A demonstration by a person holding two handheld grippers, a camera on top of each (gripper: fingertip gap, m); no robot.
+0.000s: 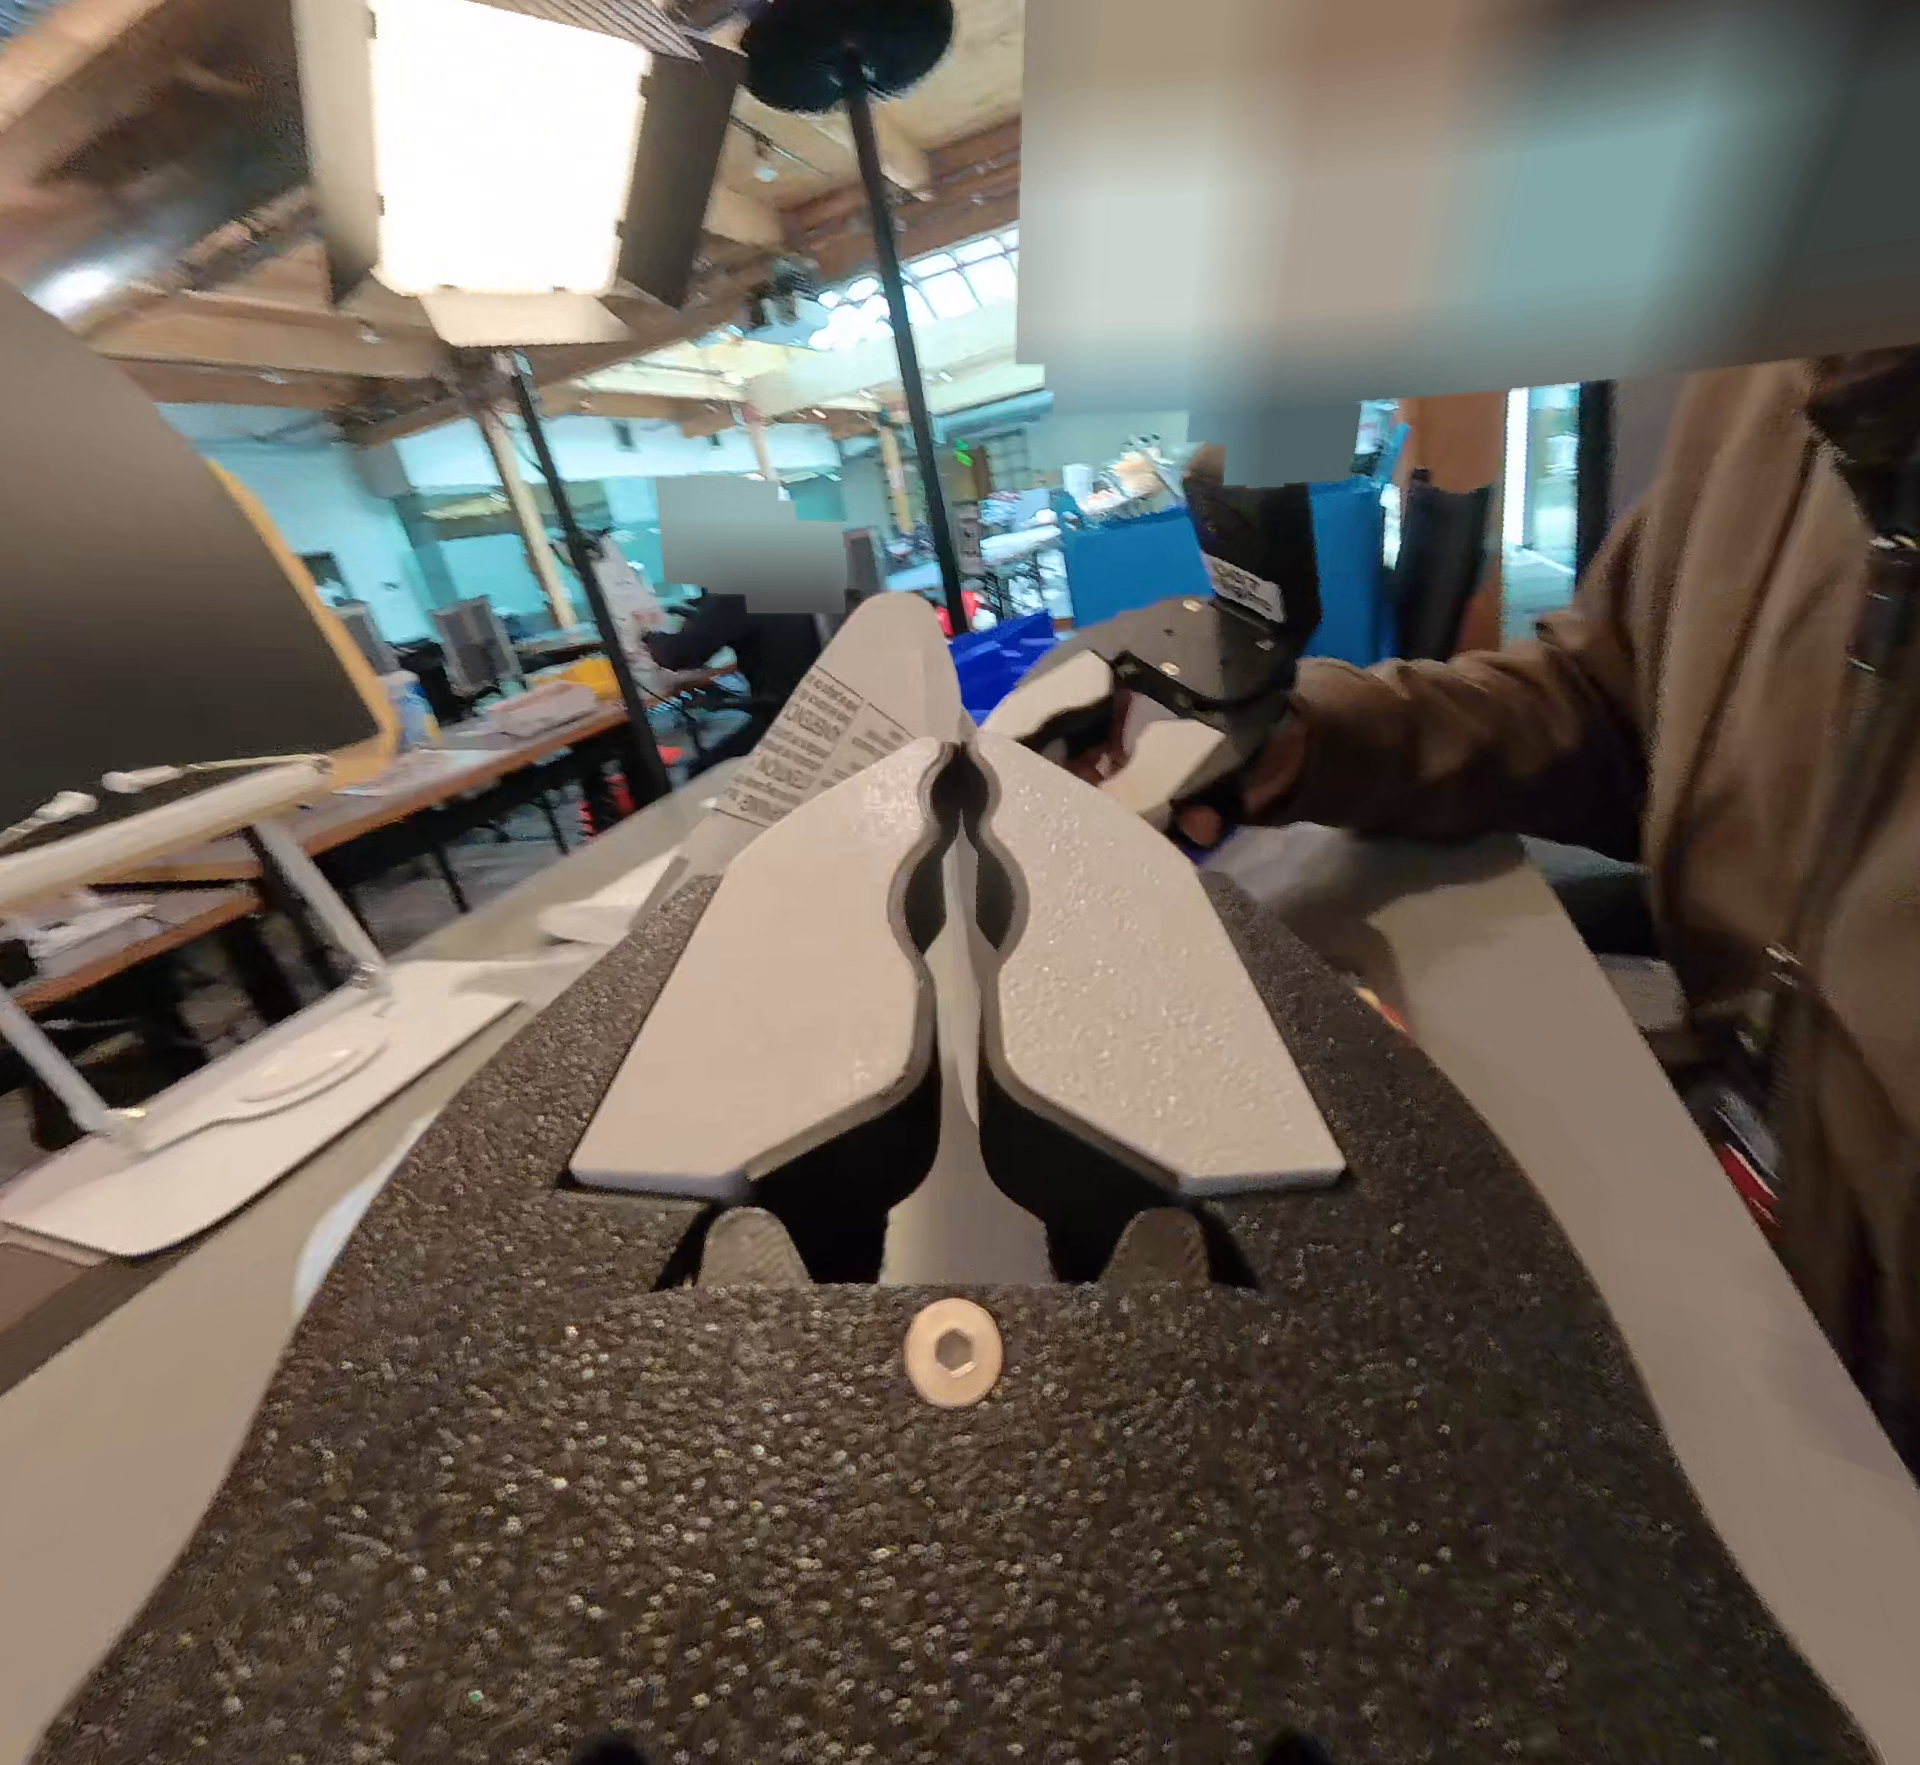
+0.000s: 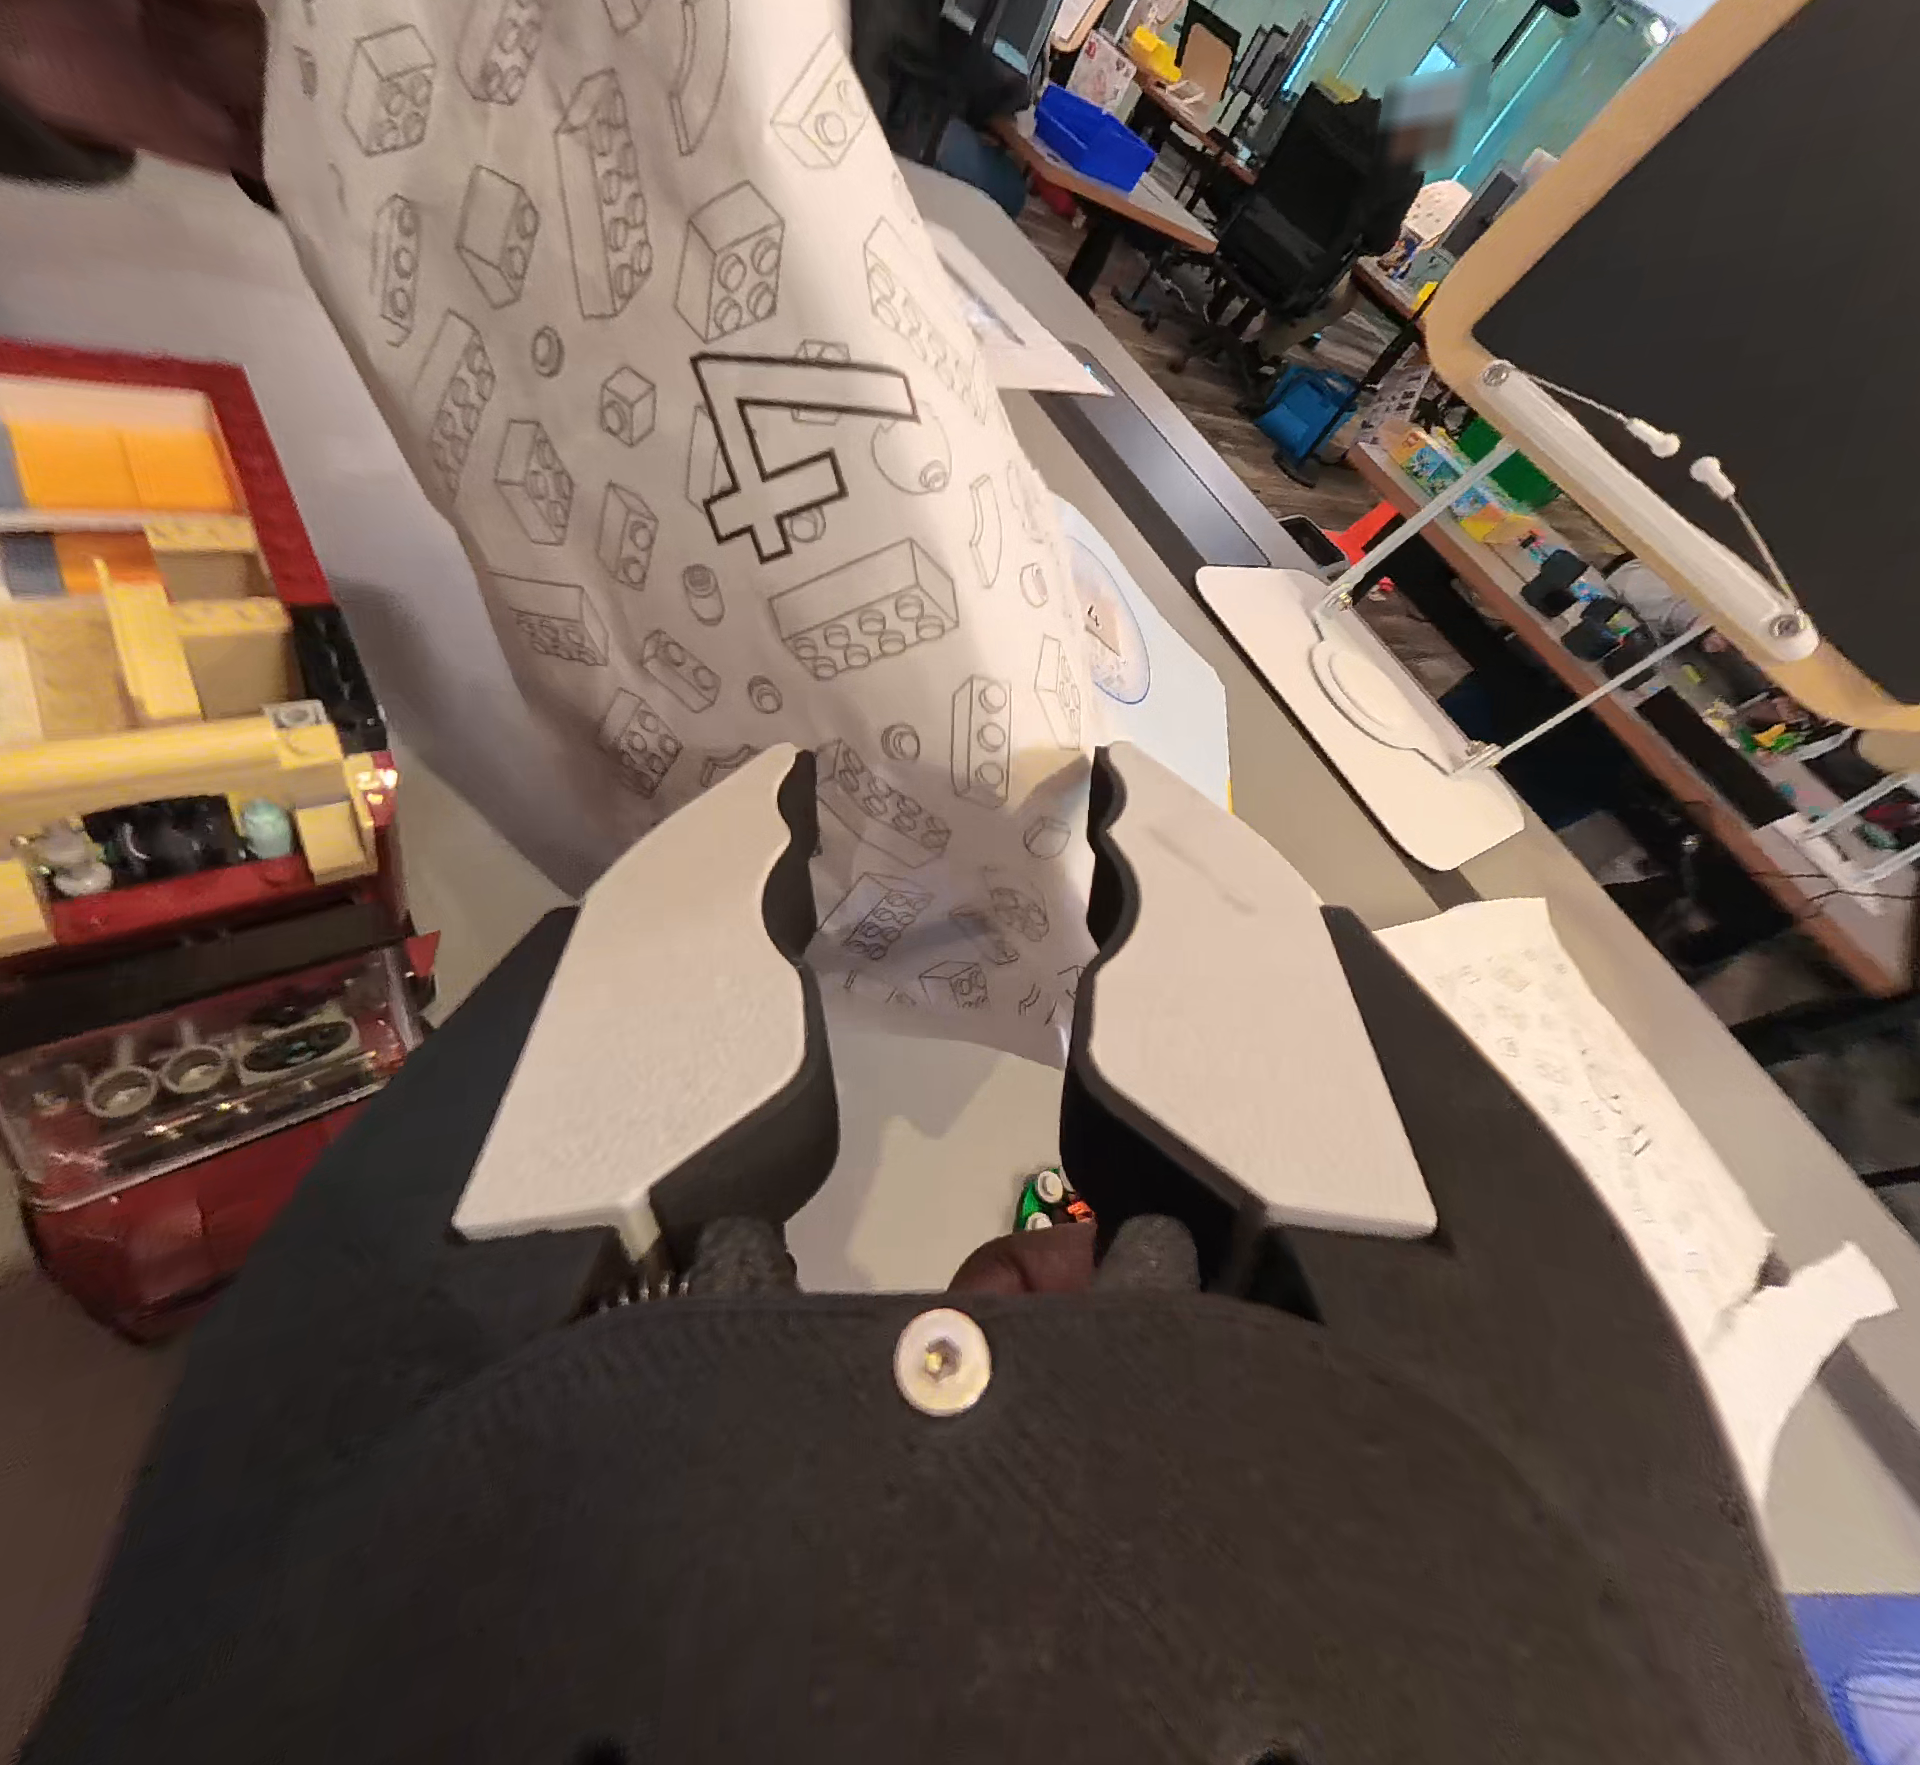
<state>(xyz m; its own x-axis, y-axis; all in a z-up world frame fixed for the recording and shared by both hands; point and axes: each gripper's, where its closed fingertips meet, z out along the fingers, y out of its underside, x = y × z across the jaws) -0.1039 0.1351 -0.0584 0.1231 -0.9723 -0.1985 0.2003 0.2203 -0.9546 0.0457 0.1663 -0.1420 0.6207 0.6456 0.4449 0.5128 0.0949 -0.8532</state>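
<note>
Left wrist view: the left gripper (image 1: 961,770) has its fingers (image 1: 831,936) clenched on a thin sheet of the white paper bag (image 1: 883,666); the paper runs between the pads and rises past the tips, up and slightly left. A block of small print sits on the bag's near face; I do not copy it. The right gripper (image 1: 1117,744) shows farther off to the right, held by a hand in a brown sleeve (image 1: 1475,739), close beside the bag's far edge, fingers apart. A lit lamp panel (image 1: 499,105) hangs overhead on a stand.

Right wrist view: the right gripper (image 2: 951,842) is released, fingers (image 2: 665,988) spread wide. The paper bag (image 2: 644,365), printed with brick outlines and one large numeral, hangs straight ahead, long axis running up and to the left. Its crumpled lower end dips between the fingertips, but the pads do not press on it. A red brick-built model (image 2: 187,676) stands left on the bench (image 2: 436,572); a loose printed paper (image 2: 1558,1092) lies right.

The left gripper alone carries the bag; the right is nearest its lower end.
</note>
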